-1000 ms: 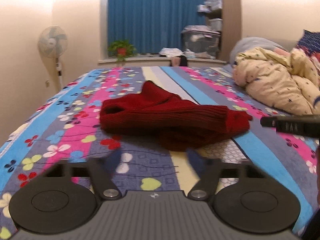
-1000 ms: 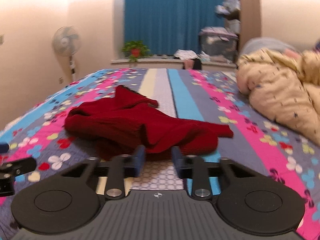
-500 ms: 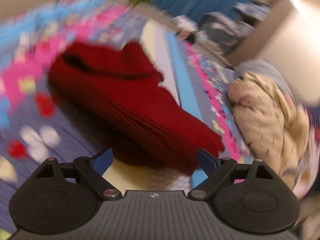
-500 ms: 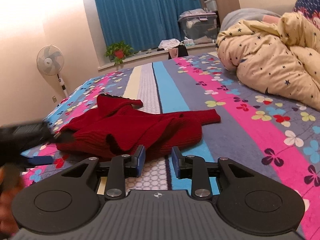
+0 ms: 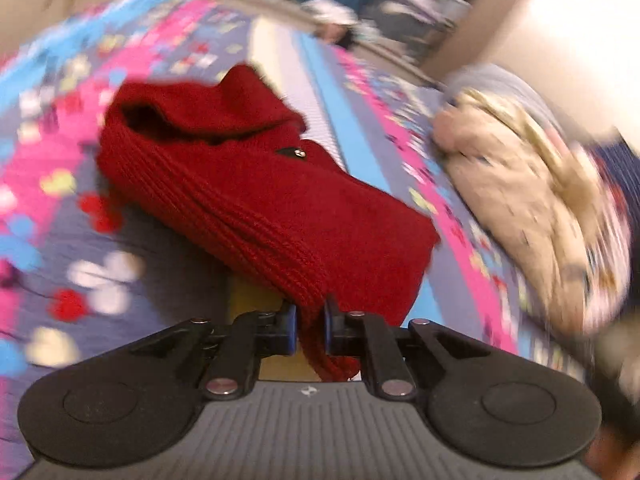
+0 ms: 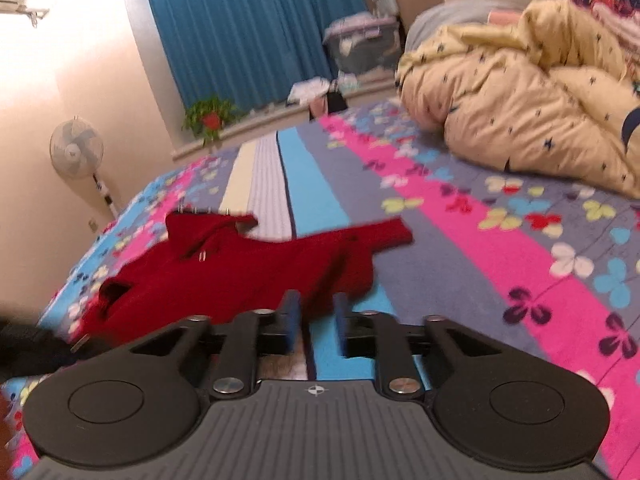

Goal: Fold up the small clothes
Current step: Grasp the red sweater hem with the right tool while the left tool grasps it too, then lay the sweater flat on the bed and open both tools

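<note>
A red knit sweater (image 5: 260, 184) lies crumpled on the flowered, striped bedspread (image 5: 108, 280). My left gripper (image 5: 311, 320) has its jaws closing, with the pads pressed on a fold of the sweater's near edge that hangs down between them. In the right wrist view the sweater (image 6: 240, 272) spreads across the bed with one sleeve out to the right. My right gripper (image 6: 316, 312) is at its near hem, jaws closing to a narrow gap with red fabric between the tips. A dark blurred shape (image 6: 28, 348) at the lower left is the other gripper.
A bunched cream quilt (image 6: 520, 96) fills the bed's right side. A standing fan (image 6: 76, 148) is by the left wall. A potted plant (image 6: 208, 118) sits on the sill under blue curtains, with storage boxes (image 6: 360, 44) beyond the bed. Bare bedspread (image 6: 460, 264) lies right of the sweater.
My left gripper swung in toward the sweater, opened wide, then shut on its near edge. My right gripper rolled, came up to the hem, and its jaws narrowed.
</note>
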{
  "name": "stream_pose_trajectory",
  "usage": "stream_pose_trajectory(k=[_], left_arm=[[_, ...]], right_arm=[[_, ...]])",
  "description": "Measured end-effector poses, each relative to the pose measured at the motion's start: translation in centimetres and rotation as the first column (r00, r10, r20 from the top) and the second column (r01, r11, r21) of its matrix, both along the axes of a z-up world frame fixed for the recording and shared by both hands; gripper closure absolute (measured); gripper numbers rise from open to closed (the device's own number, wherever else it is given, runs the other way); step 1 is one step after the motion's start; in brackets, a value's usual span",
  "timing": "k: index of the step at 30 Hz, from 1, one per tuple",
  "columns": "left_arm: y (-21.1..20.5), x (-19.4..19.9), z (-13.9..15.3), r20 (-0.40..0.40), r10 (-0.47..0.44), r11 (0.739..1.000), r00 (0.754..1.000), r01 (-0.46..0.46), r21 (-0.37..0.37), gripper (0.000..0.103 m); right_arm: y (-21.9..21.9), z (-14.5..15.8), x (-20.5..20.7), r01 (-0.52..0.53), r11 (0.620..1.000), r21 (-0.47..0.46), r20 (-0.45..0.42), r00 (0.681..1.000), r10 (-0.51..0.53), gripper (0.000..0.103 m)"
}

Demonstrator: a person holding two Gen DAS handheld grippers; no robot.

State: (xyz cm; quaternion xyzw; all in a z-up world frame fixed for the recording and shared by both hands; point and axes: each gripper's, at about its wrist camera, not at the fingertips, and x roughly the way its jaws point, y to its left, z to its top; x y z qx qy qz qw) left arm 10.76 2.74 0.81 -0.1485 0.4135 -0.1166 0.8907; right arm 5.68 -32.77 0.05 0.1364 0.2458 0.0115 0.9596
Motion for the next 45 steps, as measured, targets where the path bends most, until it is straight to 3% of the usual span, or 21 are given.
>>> stream_pose_trajectory(k=[4,8,10,13,15,16,17,19,20,22,25,29,30,31,32,33,34,37,38,41,45], left_arm=[[7.1,-8.7,1.7,0.054,-0.070,0.995,0.996,0.066,0.074,0.091],[15.6,-14.8,1.2,0.011,0.055,0.995,0.998,-0.056,0.083,0.091],[18.1,-14.6,0.7,-0.051,0.076,0.996,0.996,-0.073,0.052,0.090],[17.7,-12.6,-0.3,-0.126,-0.009,0.982,0.992,0.032,0.187,0.082],[17.1,-11.3,-1.5,-0.109,-0.057,0.968,0.992,0.082,0.236,0.072],[17.2,-10.6,-2.1,-0.095,-0.058,0.972,0.994,0.078,0.221,0.063],[17.7,-10.0,-2.8,-0.082,-0.040,0.981,0.996,0.055,0.186,0.060],[19.1,-8.5,-5.5,-0.146,0.044,0.995,0.988,-0.031,0.094,0.061],[19.5,-7.4,-6.3,-0.196,0.095,0.992,0.976,-0.077,0.095,0.061],[18.9,-6.0,-6.3,-0.178,0.118,0.988,0.977,-0.096,0.124,0.060],[17.7,-4.4,-6.7,-0.196,0.103,0.988,0.975,-0.077,0.135,0.056],[16.4,-2.9,-7.8,-0.216,0.097,0.981,0.972,-0.056,0.187,0.056],[16.2,-2.6,-8.1,-0.220,0.095,0.978,0.971,-0.050,0.200,0.057],[15.9,-2.3,-8.5,-0.224,0.096,0.976,0.970,-0.047,0.214,0.058],[15.7,-1.9,-9.0,-0.227,0.099,0.972,0.969,-0.045,0.230,0.058],[15.5,-1.9,-9.2,-0.231,0.101,0.968,0.968,-0.042,0.248,0.059],[15.5,-1.8,-9.3,-0.231,0.103,0.963,0.968,-0.039,0.265,0.060],[15.4,-1.8,-9.3,-0.222,0.096,0.964,0.970,-0.035,0.263,0.086],[15.4,-1.9,-9.2,-0.215,0.096,0.964,0.972,-0.038,0.261,0.089],[15.0,-2.5,-8.4,-0.178,0.091,0.964,0.980,-0.042,0.262,0.091],[14.2,-4.0,-6.6,-0.111,0.023,0.988,0.994,-0.006,0.155,0.091]], right_arm=[[-1.1,1.4,-1.6,0.039,0.999,0.010,0.083,0.996,-0.040,0.095],[-2.8,2.4,-2.7,0.057,0.998,-0.013,0.132,0.990,-0.055,0.095],[-3.2,2.6,-2.7,0.033,0.998,-0.047,0.137,0.990,-0.026,0.095],[-3.5,2.2,-1.2,-0.049,0.997,-0.057,0.087,0.995,0.054,0.094],[-2.9,1.2,0.4,-0.126,0.989,-0.078,0.010,0.992,0.127,0.093],[-2.6,0.6,1.2,-0.155,0.985,-0.077,-0.025,0.988,0.154,0.089],[-2.3,-0.2,2.1,-0.181,0.981,-0.068,-0.068,0.982,0.176,0.085],[-1.9,-1.9,3.9,-0.215,0.976,-0.024,-0.155,0.966,0.209,0.061],[-1.5,-2.6,4.6,-0.223,0.975,0.001,-0.184,0.958,0.219,0.057],[-0.7,-4.0,5.9,-0.239,0.970,0.037,-0.228,0.943,0.241,0.046],[0.9,-5.2,7.4,-0.241,0.970,0.032,-0.236,0.941,0.242,0.043],[2.1,-6.5,9.4,-0.231,0.972,0.035,-0.251,0.940,0.233,0.045],[2.5,-6.8,9.8,-0.232,0.972,0.029,-0.257,0.938,0.231,0.050],[2.4,-7.0,10.0,-0.238,0.971,0.024,-0.264,0.935,0.236,0.070],[2.6,-7.4,10.0,-0.246,0.969,0.015,-0.270,0.932,0.240,0.084],[2.8,-7.5,9.9,-0.256,0.967,0.006,-0.269,0.930,0.248,0.090],[2.8,-7.3,9.9,-0.258,0.966,-0.001,-0.257,0.934,0.249,0.090],[1.3,-5.4,8.5,-0.225,0.974,0.019,-0.180,0.958,0.225,0.091],[0.4,-4.4,7.7,-0.193,0.980,0.036,-0.148,0.969,0.197,0.091],[-3.5,-1.3,3.9,-0.085,0.990,0.109,-0.035,0.995,0.089,0.092],[-7.8,0.9,-2.9,0.053,0.992,0.116,0.045,0.997,-0.059,0.093]])
